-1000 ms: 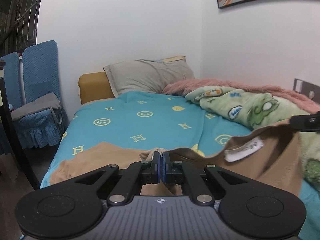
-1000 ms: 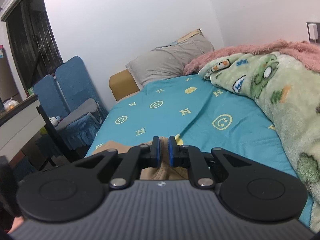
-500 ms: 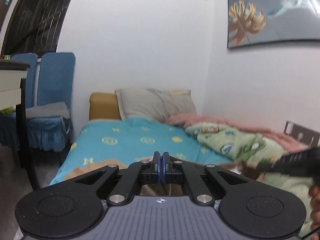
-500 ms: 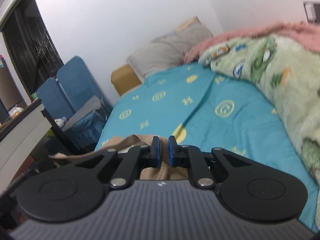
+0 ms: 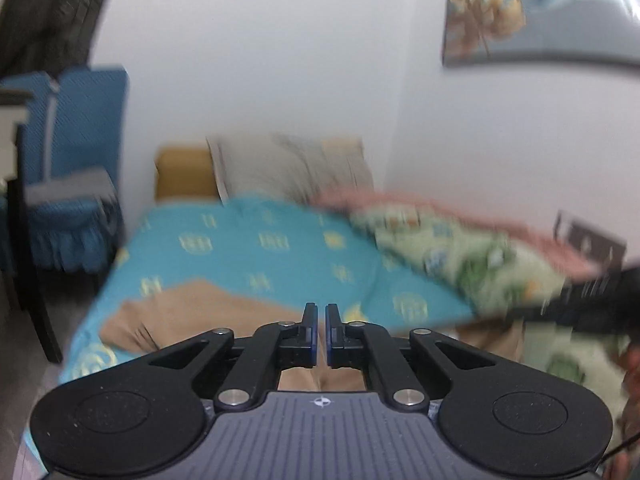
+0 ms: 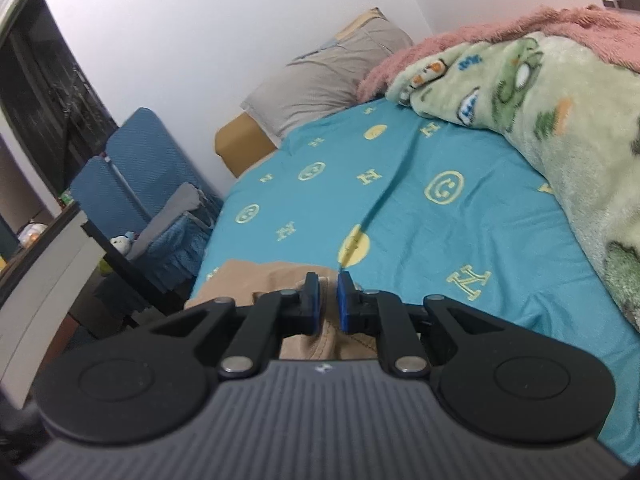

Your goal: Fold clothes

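A tan garment (image 5: 188,312) lies on the near end of a bed with a turquoise sheet (image 5: 256,240); it also shows in the right wrist view (image 6: 256,280). My left gripper (image 5: 320,334) is nearly shut, with tan cloth under and behind its jaws; the view is blurred. My right gripper (image 6: 328,304) is shut on a fold of the tan garment, which bunches between its blue pads. The right gripper's dark body shows at the right edge of the left wrist view (image 5: 592,300).
A green cartoon blanket (image 6: 560,120) over a pink one (image 6: 500,36) fills the bed's right side. A grey pillow (image 6: 320,80) and yellow headboard are at the far end. Blue chairs (image 6: 136,184) and a dark table edge stand left of the bed.
My left gripper tilted up, then dipped back toward the bed, and its jaws parted slightly. My right gripper moved closer over the bed with the tan cloth still between its pads.
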`<move>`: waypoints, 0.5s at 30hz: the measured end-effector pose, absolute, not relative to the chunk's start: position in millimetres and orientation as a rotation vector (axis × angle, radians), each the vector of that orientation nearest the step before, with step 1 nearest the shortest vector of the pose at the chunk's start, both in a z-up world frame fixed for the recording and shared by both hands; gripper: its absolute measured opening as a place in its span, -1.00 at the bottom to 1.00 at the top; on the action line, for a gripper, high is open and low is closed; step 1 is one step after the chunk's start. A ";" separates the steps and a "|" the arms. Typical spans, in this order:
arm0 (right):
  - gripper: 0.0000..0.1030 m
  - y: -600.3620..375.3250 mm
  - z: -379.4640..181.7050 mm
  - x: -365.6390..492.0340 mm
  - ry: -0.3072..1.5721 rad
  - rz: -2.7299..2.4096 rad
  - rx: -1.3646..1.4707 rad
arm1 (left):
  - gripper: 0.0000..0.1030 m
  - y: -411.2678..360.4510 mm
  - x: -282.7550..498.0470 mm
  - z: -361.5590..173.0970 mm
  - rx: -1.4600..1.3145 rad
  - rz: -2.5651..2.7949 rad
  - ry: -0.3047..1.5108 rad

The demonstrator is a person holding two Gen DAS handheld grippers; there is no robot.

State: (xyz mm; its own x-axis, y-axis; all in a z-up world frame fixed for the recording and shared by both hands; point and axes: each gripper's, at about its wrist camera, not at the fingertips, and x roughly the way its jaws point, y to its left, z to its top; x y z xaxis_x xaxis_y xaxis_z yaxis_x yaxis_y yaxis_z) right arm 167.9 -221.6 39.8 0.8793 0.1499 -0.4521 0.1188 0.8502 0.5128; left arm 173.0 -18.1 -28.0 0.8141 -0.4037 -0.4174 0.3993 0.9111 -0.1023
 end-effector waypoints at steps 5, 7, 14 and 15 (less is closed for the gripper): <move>-0.75 -219.3 43.1 166.6 0.495 0.023 0.546 | -0.43 -47.7 209.5 -66.7 0.092 -0.432 0.526; -0.75 -220.2 42.2 165.5 0.496 0.023 0.549 | -0.41 -62.7 223.3 -78.5 0.152 -0.463 0.541; -0.75 -218.8 38.2 164.9 0.498 0.000 0.511 | -0.93 -84.3 253.6 -119.5 0.281 -0.400 0.671; -0.75 -219.8 36.1 166.2 0.506 -0.009 0.515 | -0.94 -82.5 252.1 -118.0 0.283 -0.395 0.659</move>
